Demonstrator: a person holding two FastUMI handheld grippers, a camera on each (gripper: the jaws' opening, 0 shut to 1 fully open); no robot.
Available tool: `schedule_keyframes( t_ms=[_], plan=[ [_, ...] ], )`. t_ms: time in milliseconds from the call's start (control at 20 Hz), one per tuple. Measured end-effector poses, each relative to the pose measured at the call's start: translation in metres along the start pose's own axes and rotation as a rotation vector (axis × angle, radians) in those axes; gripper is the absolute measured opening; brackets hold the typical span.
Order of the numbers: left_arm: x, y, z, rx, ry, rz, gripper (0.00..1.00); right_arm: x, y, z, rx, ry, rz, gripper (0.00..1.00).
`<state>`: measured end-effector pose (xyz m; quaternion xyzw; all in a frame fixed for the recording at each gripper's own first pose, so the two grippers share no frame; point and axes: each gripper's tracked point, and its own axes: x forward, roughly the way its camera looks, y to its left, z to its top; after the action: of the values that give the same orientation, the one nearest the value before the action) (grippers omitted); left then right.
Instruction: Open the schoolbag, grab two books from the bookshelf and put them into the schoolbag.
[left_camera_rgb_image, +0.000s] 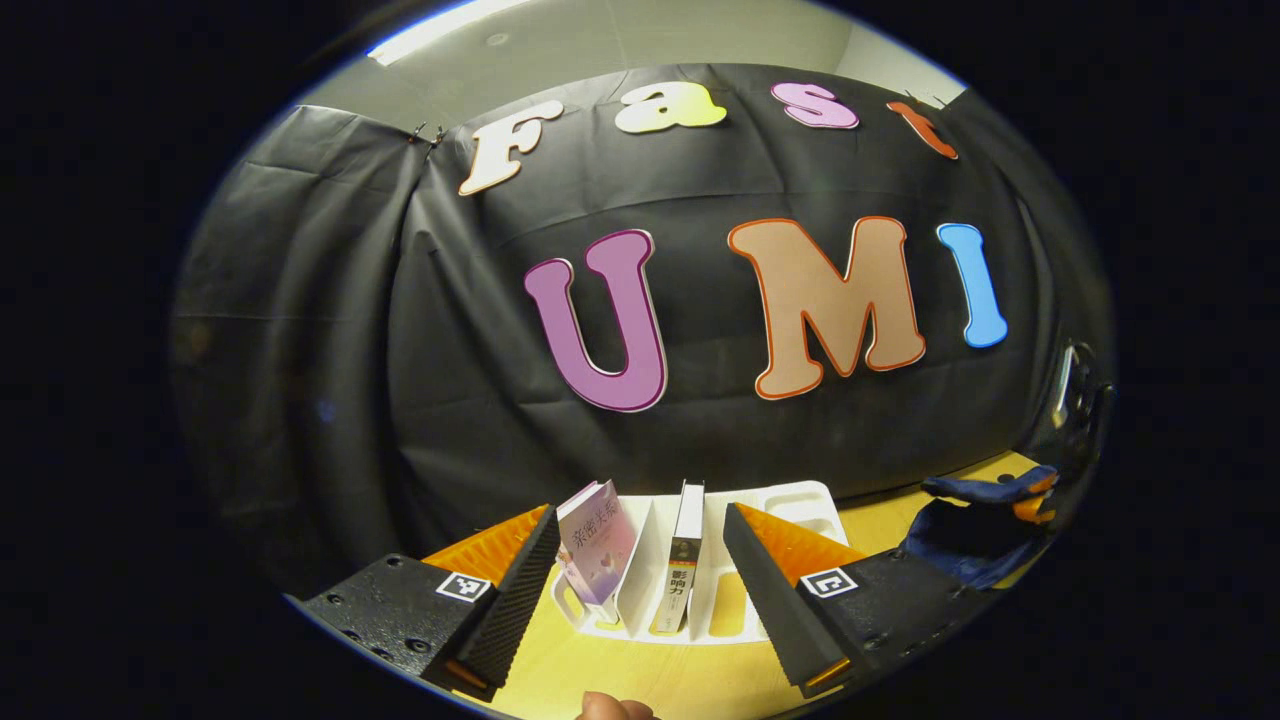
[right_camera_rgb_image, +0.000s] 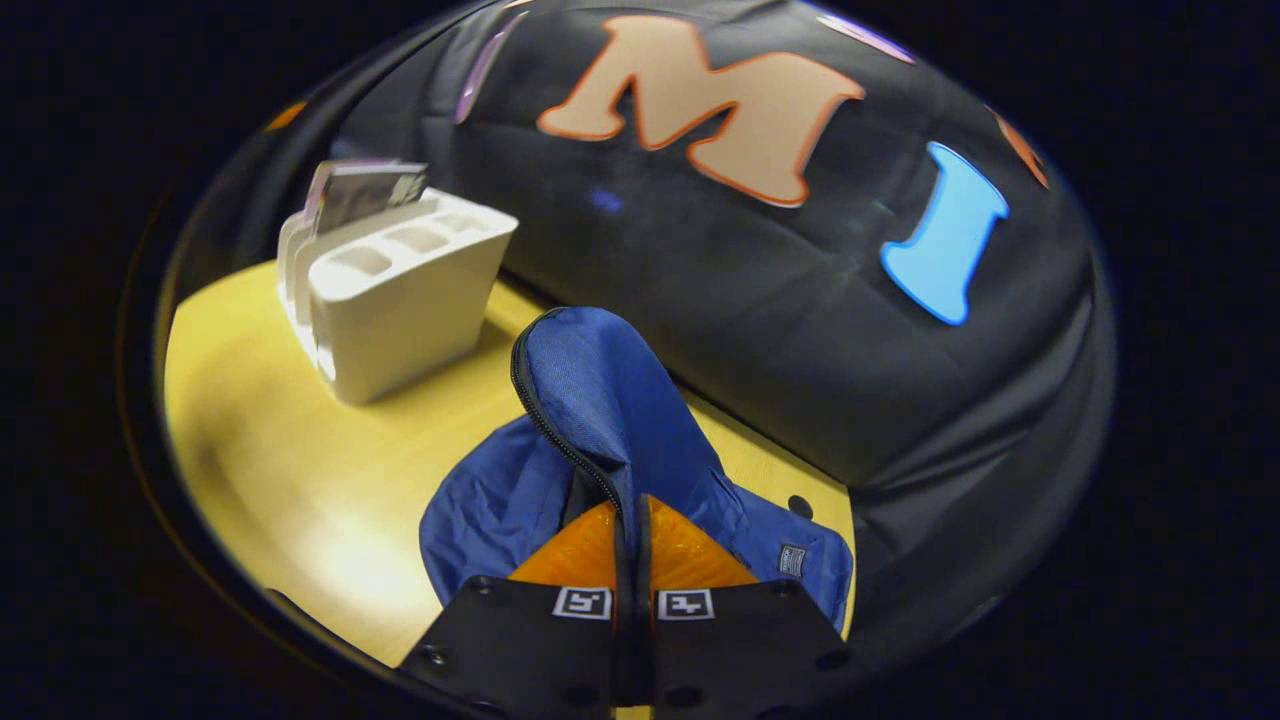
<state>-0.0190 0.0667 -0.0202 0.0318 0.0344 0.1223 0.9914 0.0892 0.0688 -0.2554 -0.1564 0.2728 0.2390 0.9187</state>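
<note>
- Left gripper view: left gripper, fingers spread and empty, faces the white bookshelf on the yellow table; two books stand between its fingers.
- Right gripper view: right gripper, clenched on the blue schoolbag flap by its zipper; bookshelf well apart.

Counts: two books, one bookshelf, one schoolbag, two grippers, one table.

Two books stand in the single white bookshelf: a pink-covered book leaning in a left slot and a white-spined book upright in the next slot. One blue schoolbag lies on the one yellow table. There are two grippers, the left gripper and the right gripper. One fingertip shows at the bottom edge.
</note>
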Motion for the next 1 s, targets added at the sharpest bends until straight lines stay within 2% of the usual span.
schedule_keyframes(
  t_ms=[50,300,350,400,500,600,650,700,750,950,1000],
  plan=[
    [0.003,0.0,-0.003,-0.009,0.008,-0.002,0.96,-0.005,-0.01,0.003,0.15,-0.017,0.002,0.03],
    [0.019,-0.002,-0.011,-0.019,0.03,-0.001,0.96,-0.018,-0.034,0.006,0.573,-0.062,0.008,0.03],
    [0.023,-0.001,-0.014,-0.018,0.035,-0.002,1.0,-0.02,-0.038,0.008,0.665,-0.076,0.007,0.03],
    [0.027,-0.003,-0.015,-0.021,0.038,-0.002,0.96,-0.021,-0.041,0.008,0.755,-0.083,0.01,0.06],
    [0.037,-0.005,-0.019,-0.031,0.049,-0.002,0.96,-0.027,-0.047,0.005,0.89,-0.09,0.008,0.03],
    [0.047,-0.006,-0.026,-0.03,0.068,0.0,0.96,-0.028,-0.054,0.004,0.948,-0.092,-0.005,0.03],
    [0.053,-0.007,-0.029,-0.029,0.076,-0.002,1.0,-0.028,-0.055,0.003,0.959,-0.094,-0.012,0.02],
    [0.059,-0.009,-0.035,-0.032,0.09,-0.004,1.0,-0.028,-0.055,0.003,0.969,-0.096,-0.015,0.03],
    [0.064,-0.01,-0.041,-0.03,0.109,-0.01,0.96,-0.027,-0.056,0.004,0.982,-0.1,-0.018,0.03],
    [0.091,-0.018,-0.07,-0.051,0.214,-0.028,0.96,-0.029,-0.059,0.005,1.079,-0.112,-0.02,0.03],
    [0.097,-0.021,-0.073,-0.053,0.232,-0.033,1.0,-0.029,-0.059,0.005,1.087,-0.112,-0.022,0.02]
  ],
)
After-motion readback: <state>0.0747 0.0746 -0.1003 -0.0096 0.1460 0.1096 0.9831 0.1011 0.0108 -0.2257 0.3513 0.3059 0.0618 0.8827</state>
